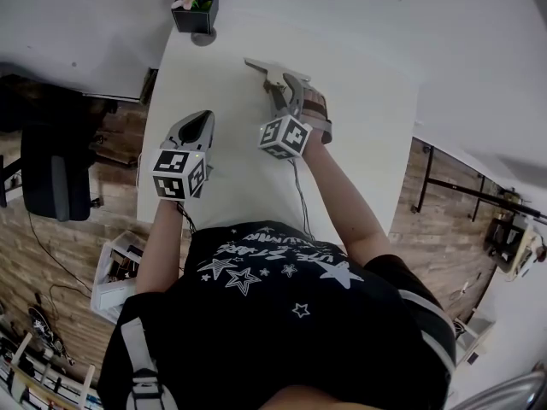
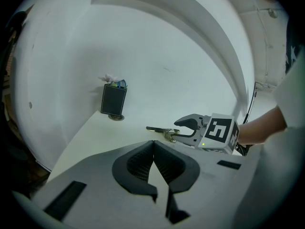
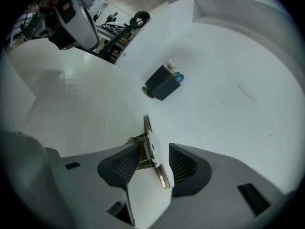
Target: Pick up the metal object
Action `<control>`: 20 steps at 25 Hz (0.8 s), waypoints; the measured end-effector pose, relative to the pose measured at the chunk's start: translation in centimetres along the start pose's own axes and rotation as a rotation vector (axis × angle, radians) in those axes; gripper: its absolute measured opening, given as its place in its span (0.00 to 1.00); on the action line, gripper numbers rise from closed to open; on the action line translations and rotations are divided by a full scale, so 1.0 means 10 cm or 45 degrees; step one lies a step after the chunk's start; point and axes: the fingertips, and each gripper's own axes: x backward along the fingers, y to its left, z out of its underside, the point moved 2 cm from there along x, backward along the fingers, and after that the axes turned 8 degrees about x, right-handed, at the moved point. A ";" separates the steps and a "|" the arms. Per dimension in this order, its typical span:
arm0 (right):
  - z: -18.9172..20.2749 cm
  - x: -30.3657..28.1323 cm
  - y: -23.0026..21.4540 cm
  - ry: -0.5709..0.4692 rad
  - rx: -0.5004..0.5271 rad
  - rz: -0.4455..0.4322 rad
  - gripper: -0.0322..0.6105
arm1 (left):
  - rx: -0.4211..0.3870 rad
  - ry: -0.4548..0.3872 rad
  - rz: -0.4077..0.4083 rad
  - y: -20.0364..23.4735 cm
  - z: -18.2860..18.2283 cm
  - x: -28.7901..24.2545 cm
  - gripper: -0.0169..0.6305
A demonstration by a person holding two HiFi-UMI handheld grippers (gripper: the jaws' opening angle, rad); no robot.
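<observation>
The right forearm reaches forward and to the far left over the white table [image 1: 367,109], carrying the right gripper [image 1: 289,82] toward the far middle of the tabletop. The left forearm is drawn in closer to the body and holds the left gripper [image 1: 202,122] over the near left part of the table, well apart from the right one. Both marker cubes face up at the head camera and cover most of each hand.

The left gripper [image 2: 153,144] has its pads pressed together at the tips, with nothing between them. The right gripper [image 3: 153,147] has its jaws apart. The metal object [image 3: 144,152] stands between them, against the left pad, with a clear gap to the right pad.

The metal object [image 1: 263,68] is a narrow flat strip. Its long axis runs from the right gripper's jaws toward the far left, and its free end points roughly at the black holder [image 1: 195,13] at the table's far edge. In the left gripper view, the metal object [image 2: 157,129] projects to the left from the right gripper [image 2: 177,129].

The near end of the strip is covered by the jaws in the head view. Whether the strip rests on the table cannot be determined.
</observation>
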 end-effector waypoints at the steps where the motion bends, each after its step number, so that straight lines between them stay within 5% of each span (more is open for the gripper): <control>1: 0.00 -0.01 0.01 0.005 0.007 -0.003 0.38 | 0.003 0.001 -0.001 0.01 0.01 0.00 0.05; 4: 0.00 -0.02 0.01 0.020 0.039 0.007 0.35 | 0.007 0.000 0.000 0.02 0.01 0.01 0.05; 7: -0.01 -0.01 -0.01 0.036 0.077 0.053 0.20 | 0.007 -0.002 0.005 0.01 0.01 0.01 0.05; 20: -0.01 0.18 -0.06 0.065 0.137 0.044 0.14 | -0.011 -0.019 0.016 -0.09 0.02 0.15 0.05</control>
